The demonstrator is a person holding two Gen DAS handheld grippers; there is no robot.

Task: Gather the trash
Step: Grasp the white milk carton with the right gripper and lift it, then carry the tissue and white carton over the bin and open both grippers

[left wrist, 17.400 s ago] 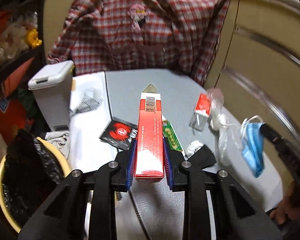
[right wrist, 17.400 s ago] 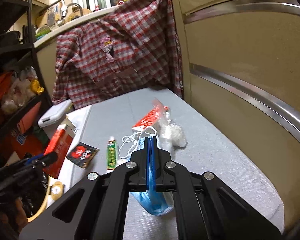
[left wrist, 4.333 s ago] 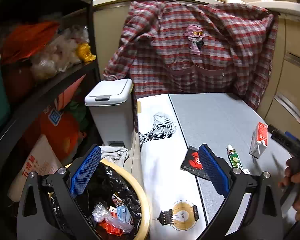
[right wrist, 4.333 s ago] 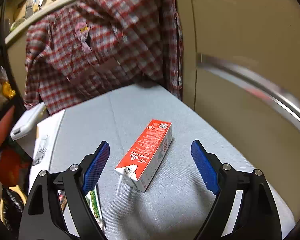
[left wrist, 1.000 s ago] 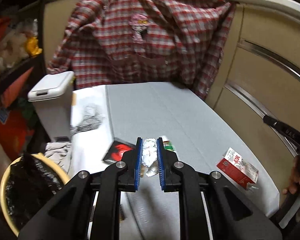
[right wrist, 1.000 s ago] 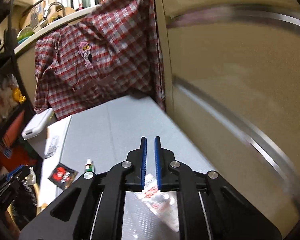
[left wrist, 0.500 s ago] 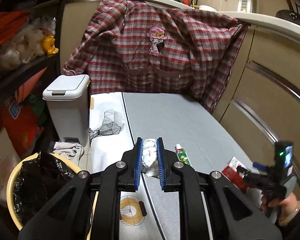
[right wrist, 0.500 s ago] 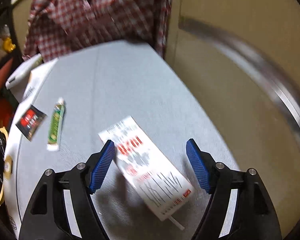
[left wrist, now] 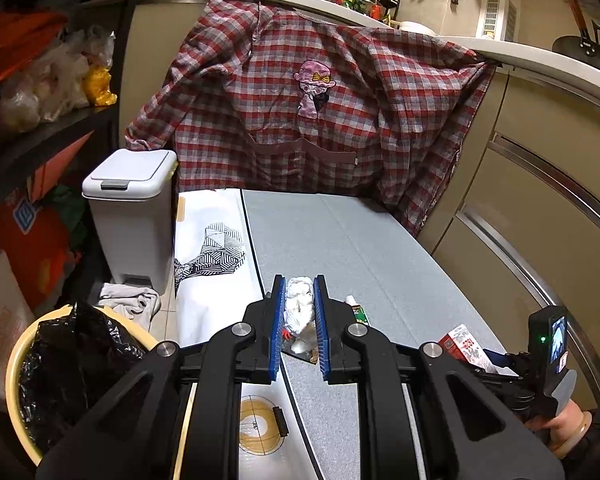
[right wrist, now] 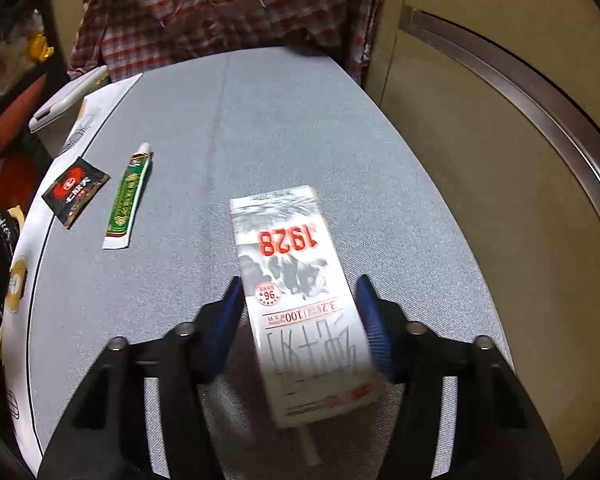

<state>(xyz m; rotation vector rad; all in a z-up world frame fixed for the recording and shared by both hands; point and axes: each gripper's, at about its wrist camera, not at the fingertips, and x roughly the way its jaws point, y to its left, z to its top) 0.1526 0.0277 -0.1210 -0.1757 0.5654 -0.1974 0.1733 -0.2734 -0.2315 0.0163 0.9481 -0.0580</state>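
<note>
Grey desk [right wrist: 300, 128] below: my right gripper [right wrist: 302, 320], jaws apart, straddles the milk carton [right wrist: 300, 296], blurred; closing skewed may pivot it toward five o'clock. My left gripper [left wrist: 299, 312] pinches a loose tissue wad [left wrist: 299, 308].

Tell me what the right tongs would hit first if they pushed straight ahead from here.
The milk carton: it already lies between the open fingers of the right tongs, so further travel would probably press into it and the grey table mat beneath.

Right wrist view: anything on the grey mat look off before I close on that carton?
Nothing spilled or damaged. The milk carton lies flat between the right gripper's open jaws, slightly skewed, straw still attached. A green tube and a black sachet lie loose farther left. The left gripper holds crumpled white trash.
</note>
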